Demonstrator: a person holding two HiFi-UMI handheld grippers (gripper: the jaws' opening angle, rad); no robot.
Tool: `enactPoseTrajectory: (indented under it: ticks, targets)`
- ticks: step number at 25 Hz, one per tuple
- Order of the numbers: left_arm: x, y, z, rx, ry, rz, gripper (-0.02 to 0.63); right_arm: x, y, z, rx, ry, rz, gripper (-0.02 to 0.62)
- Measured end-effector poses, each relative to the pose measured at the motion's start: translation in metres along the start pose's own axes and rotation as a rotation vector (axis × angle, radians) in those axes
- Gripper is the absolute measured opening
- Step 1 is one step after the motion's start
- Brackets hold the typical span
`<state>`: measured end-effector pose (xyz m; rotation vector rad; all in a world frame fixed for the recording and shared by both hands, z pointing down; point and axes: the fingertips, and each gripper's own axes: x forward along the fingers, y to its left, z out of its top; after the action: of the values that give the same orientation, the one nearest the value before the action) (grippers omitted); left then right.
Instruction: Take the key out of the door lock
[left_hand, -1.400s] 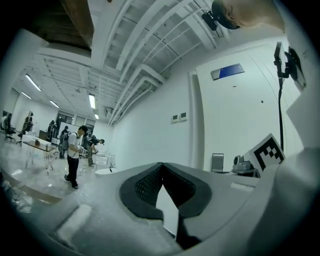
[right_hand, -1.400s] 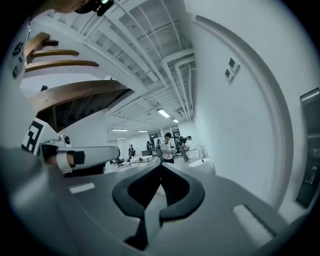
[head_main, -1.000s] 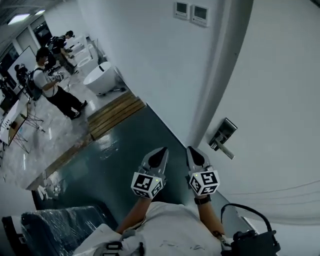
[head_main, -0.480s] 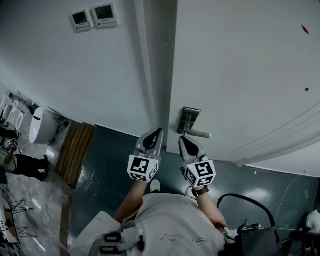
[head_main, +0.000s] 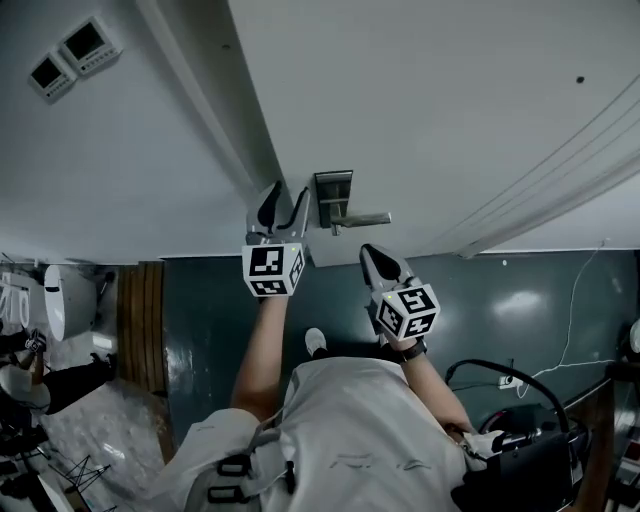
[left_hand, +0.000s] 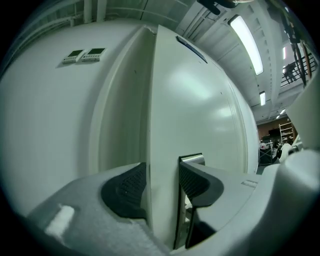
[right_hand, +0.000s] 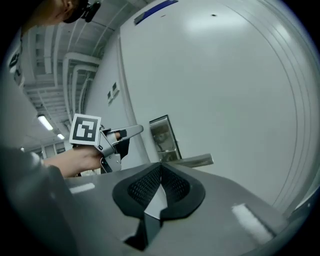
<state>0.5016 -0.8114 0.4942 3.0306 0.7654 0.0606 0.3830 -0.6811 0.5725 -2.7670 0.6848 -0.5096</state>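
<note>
A white door (head_main: 430, 110) carries a metal lock plate (head_main: 334, 198) with a lever handle (head_main: 362, 219). I cannot make out a key in any view. My left gripper (head_main: 284, 208) is raised just left of the plate, at the door's edge. Its jaws have just been opening and now stand open, and the door's edge (left_hand: 151, 150) and the lock plate (left_hand: 191, 160) show in the gap with no pad pressing on anything. My right gripper (head_main: 375, 258) is shut and empty, below the handle (right_hand: 195, 161) and a little short of it. The right gripper view also shows the left gripper (right_hand: 122, 135).
Two small wall panels (head_main: 68, 57) hang left of the door frame (head_main: 215, 120). On the dark floor lie wooden boards (head_main: 140, 320) and a white tub (head_main: 55, 300) at the left. A black bag (head_main: 520, 470) and a cable (head_main: 575, 300) are at the right.
The view has swung from the room to face the door. Both grippers have moved up to the lock, the left one furthest, and the left jaws have gone from shut to open.
</note>
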Motion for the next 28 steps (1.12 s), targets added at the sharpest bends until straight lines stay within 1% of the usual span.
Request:
enactPoseTrajectory:
  ticks: [1,2,3,4,7,9,11,13,16,17,19,21,23,24,25,26,28]
  targets:
    - [0.005,0.003,0.001,-0.004,-0.006,-0.003,0.212,0.001,-0.005,-0.005,0.067,-0.006,0.002,0.012]
    - [0.009,0.004,0.002,-0.008,-0.010,-0.008,0.198,0.003,-0.009,-0.011,0.141,-0.006,0.012,0.091]
    - [0.012,0.006,0.001,-0.012,-0.016,-0.008,0.179,0.006,-0.013,-0.019,0.212,0.001,0.025,0.137]
    - [0.013,0.007,0.001,-0.014,-0.024,-0.004,0.149,0.009,-0.016,-0.028,0.275,0.011,0.038,0.151]
    - [0.013,0.010,0.001,-0.016,-0.056,0.004,0.126,0.020,-0.025,-0.053,0.431,0.034,0.072,0.188]
    - [0.013,0.009,0.000,-0.013,-0.063,0.003,0.126,0.030,-0.029,-0.067,0.523,0.038,0.097,0.200]
    - [0.014,0.009,0.000,-0.016,-0.068,0.004,0.124,0.042,-0.032,-0.078,0.640,0.029,0.131,0.209]
    - [0.013,0.009,-0.001,-0.021,-0.070,0.008,0.124,0.058,-0.033,-0.085,0.802,0.006,0.169,0.215]
    - [0.014,0.009,-0.001,-0.026,-0.064,0.008,0.123,0.081,-0.041,-0.098,1.067,-0.041,0.169,0.232]
    - [0.014,0.009,-0.001,-0.029,-0.062,0.009,0.123,0.088,-0.044,-0.101,1.139,-0.066,0.174,0.230]
    - [0.014,0.008,-0.002,-0.038,-0.060,0.012,0.121,0.102,-0.046,-0.103,1.246,-0.130,0.208,0.205]
    - [0.014,0.007,-0.002,-0.046,-0.060,0.015,0.121,0.114,-0.048,-0.101,1.312,-0.184,0.221,0.158]
    - [0.012,0.007,-0.002,-0.050,-0.061,0.015,0.121,0.121,-0.049,-0.099,1.336,-0.219,0.219,0.100]
    - [0.011,0.007,-0.001,-0.051,-0.061,0.014,0.121,0.122,-0.049,-0.096,1.333,-0.236,0.226,0.087]
    - [0.011,0.007,-0.001,-0.052,-0.063,0.013,0.123,0.122,-0.048,-0.093,1.325,-0.251,0.233,0.045]
    - [0.011,0.007,-0.001,-0.052,-0.065,0.012,0.123,0.121,-0.048,-0.092,1.315,-0.260,0.236,0.025]
    - [0.011,0.007,-0.001,-0.054,-0.074,0.009,0.123,0.119,-0.049,-0.091,1.289,-0.265,0.228,0.025]
